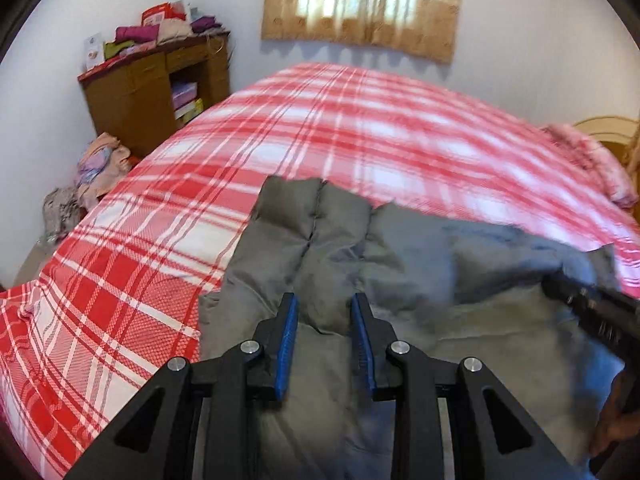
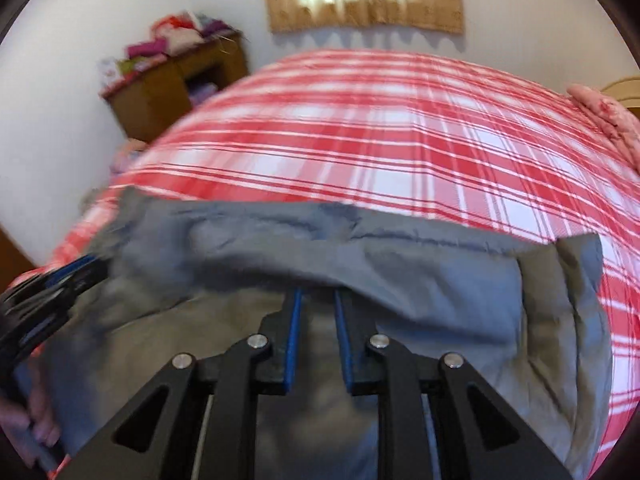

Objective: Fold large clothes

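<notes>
Left tongs [image 1: 325,304] were seen parted, blue pads [image 1: 287,344] wide of each other, nothing held between them, poised over the grey padded garment [image 1: 340,248]. Right tongs [image 2: 318,298] were likewise parted; the tips were hidden under a raised fold of the garment [image 2: 360,264], so a grip on it could not be confirmed. The garment was spread on the near part of the bed [image 1: 360,120], on its red plaid cover. Beyond, a wooden cabinet [image 1: 136,96] stacked with folded cloth and a curtained window [image 1: 360,4] were noted.
</notes>
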Available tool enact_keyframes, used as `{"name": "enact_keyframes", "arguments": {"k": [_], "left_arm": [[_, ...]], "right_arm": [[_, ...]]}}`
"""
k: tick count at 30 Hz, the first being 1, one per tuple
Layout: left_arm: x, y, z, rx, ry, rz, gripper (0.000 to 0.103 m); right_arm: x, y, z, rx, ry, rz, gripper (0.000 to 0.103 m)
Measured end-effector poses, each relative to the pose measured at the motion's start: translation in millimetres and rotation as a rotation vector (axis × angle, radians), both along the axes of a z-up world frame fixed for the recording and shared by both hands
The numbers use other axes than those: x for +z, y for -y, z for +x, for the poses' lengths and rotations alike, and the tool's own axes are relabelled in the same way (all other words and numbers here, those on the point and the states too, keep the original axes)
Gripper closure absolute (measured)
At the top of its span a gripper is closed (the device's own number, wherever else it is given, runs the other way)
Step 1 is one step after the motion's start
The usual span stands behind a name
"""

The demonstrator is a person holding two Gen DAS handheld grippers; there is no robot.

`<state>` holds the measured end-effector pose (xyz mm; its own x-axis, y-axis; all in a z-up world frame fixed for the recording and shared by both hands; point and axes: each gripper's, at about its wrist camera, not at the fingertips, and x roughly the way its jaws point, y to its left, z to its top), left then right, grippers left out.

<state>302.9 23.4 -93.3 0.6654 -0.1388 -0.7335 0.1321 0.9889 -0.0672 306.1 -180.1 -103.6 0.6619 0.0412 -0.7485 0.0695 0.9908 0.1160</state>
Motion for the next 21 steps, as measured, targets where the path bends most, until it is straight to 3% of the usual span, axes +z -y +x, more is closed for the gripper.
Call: {"name": "enact_keyframes", "arguments": {"k": [3, 7, 11, 15, 18, 21], "left_arm": [[-16.9, -1.7, 4.3, -0.004, 0.004, -0.025, 0.074], [-30.1, 8.8, 3.7, -0.005, 0.058, 0.009, 0.072], [-35.5, 15.3, 9.4, -0.009, 0.029, 0.044, 0.072], [-16.9, -8.9, -2.3, -0.031, -0.021, -0.052, 0.072], [5.4, -41.8, -31.6, -0.022, 0.025, -0.137, 0.071], [18.6, -79.6, -68.9, 0.046, 0.071, -0.207, 0.054]], "right_arm": [[-29.5, 13.9, 9.0, -0.018, -0.001, 0.059, 0.085], [-32.2, 19.5, 2.8, -0.037, 0.048, 0.098, 0.086], [-29.7, 21.9, 5.3, -0.041, 0.047, 0.140, 0.088], [-16.6, 19.9, -0.8, -0.050, 0.012, 0.108, 0.088], [20.1, 12.0, -46.5, -0.034, 0.151, 0.107, 0.083], [40.9, -10.0, -84.0, 0.011, 0.223, 0.097, 0.083]]}}
